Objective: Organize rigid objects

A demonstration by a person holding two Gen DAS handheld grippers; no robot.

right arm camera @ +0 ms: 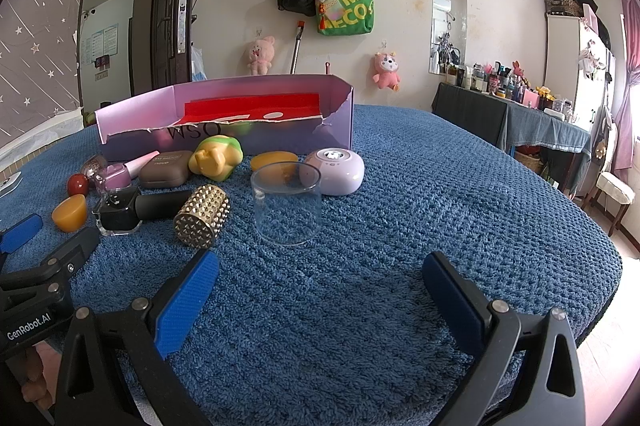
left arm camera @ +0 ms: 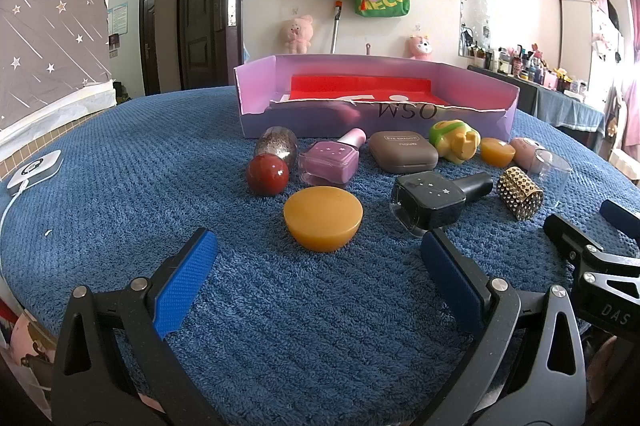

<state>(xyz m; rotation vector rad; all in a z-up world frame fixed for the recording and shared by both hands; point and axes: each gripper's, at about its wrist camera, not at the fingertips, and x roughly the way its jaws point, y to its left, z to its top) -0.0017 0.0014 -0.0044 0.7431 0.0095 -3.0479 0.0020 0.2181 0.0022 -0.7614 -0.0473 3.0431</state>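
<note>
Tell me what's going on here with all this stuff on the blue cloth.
A person holds two grippers, both open and empty. The left gripper faces an orange dome; the right gripper faces a clear cup. Small items lie before the purple box, none packed yet.
</note>
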